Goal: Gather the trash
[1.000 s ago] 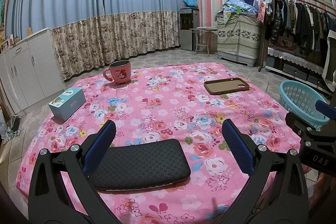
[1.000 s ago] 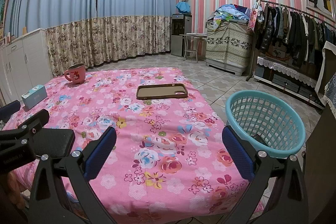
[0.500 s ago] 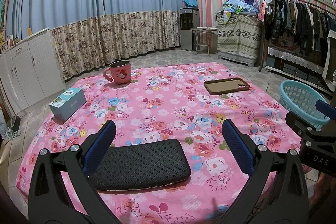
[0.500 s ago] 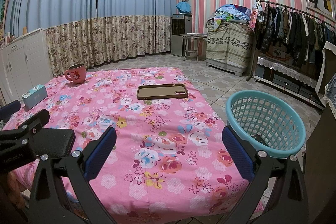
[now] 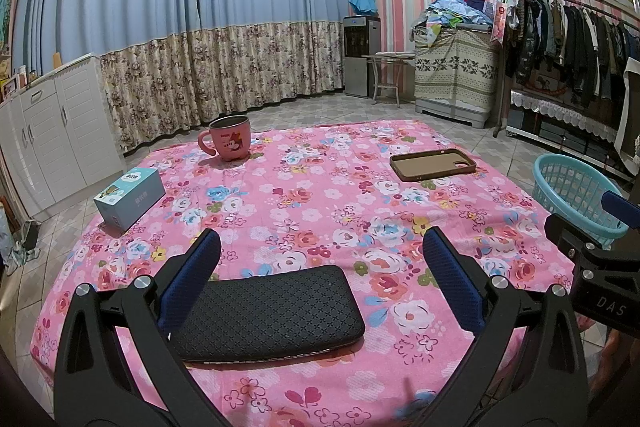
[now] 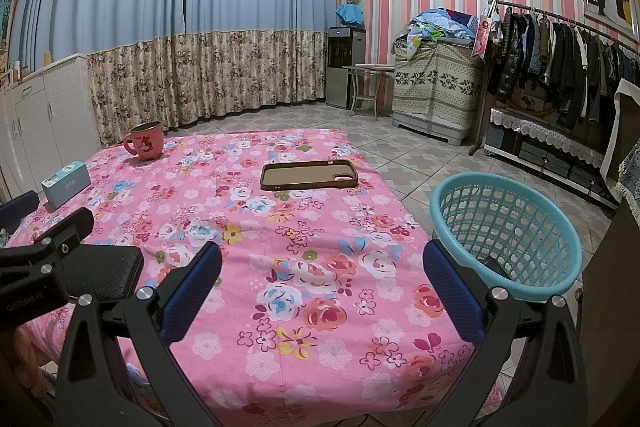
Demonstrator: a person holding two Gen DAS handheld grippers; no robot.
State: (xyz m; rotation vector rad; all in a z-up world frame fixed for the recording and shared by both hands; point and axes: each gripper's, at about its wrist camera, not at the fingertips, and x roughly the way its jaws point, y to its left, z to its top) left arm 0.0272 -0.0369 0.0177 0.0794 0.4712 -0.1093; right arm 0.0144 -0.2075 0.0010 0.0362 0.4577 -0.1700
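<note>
A pink floral table (image 5: pixel 320 195) holds a pink mug (image 5: pixel 230 139), a light blue box (image 5: pixel 130 197), a brown phone case (image 5: pixel 432 165) and a black textured pad (image 5: pixel 272 311). My left gripper (image 5: pixel 320 279) is open and empty, hovering over the pad at the near edge. My right gripper (image 6: pixel 320 283) is open and empty above the table's near right part. A turquoise basket (image 6: pixel 508 231) stands on the floor right of the table, with a dark item at its bottom. The case (image 6: pixel 308 175), mug (image 6: pixel 144 143) and box (image 6: pixel 66 183) also show in the right wrist view.
White cabinets (image 5: pixel 48 131) stand at the left, floral curtains (image 5: pixel 224 75) behind. A clothes rack (image 6: pixel 560 67) and a covered appliance (image 6: pixel 436 95) stand at the right. Tiled floor (image 6: pixel 420 163) lies between table and rack.
</note>
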